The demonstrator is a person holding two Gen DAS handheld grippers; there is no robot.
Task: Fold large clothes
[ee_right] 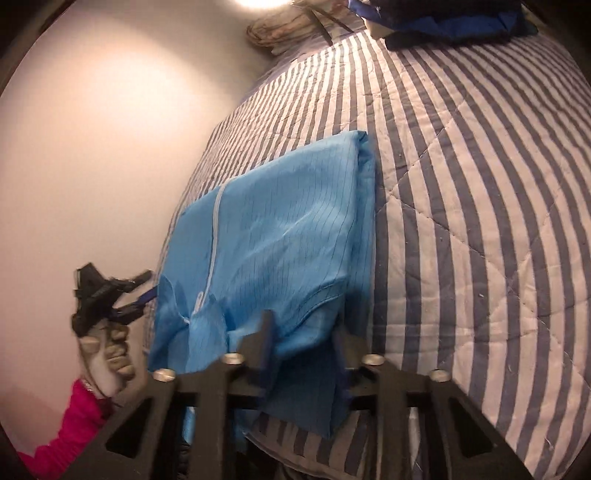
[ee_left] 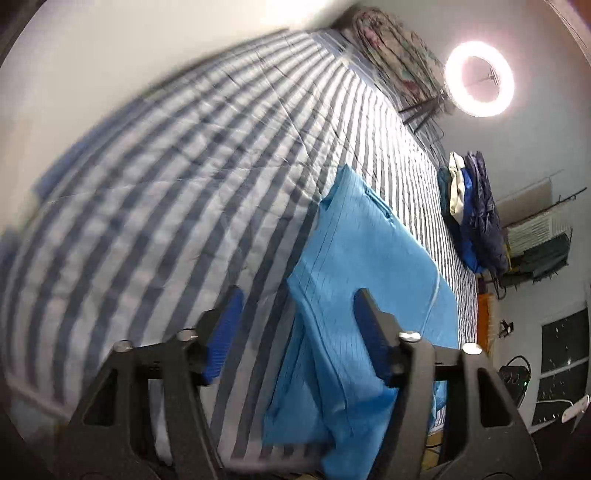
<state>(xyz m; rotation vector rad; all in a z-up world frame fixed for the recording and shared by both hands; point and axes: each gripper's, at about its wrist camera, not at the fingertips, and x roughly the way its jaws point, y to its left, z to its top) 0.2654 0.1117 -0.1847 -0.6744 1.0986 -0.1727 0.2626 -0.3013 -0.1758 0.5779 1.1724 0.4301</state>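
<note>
A light blue pinstriped garment (ee_left: 369, 251) with a white zip lies folded on the striped quilt; the right wrist view shows it (ee_right: 288, 221) as a rough rectangle. My left gripper (ee_left: 295, 325) stands open. The near edge of the cloth lies between its jaws against the right finger, and the left pad (ee_left: 225, 332) is clear of it. From the right wrist view the left gripper (ee_right: 146, 288) is at the garment's left edge, held by a gloved hand (ee_right: 107, 350) with a pink sleeve. My right gripper (ee_right: 304, 332) is shut on a bunched near corner of the garment.
A blue-and-white striped quilt (ee_left: 166, 203) (ee_right: 480, 221) covers the bed. A pile of dark blue and white clothes (ee_left: 476, 214) (ee_right: 443, 26) sits at its far side. A floral bundle (ee_left: 395, 55) lies at the head, beside a lit ring light (ee_left: 478, 77). A pale wall (ee_right: 92, 147) borders the bed.
</note>
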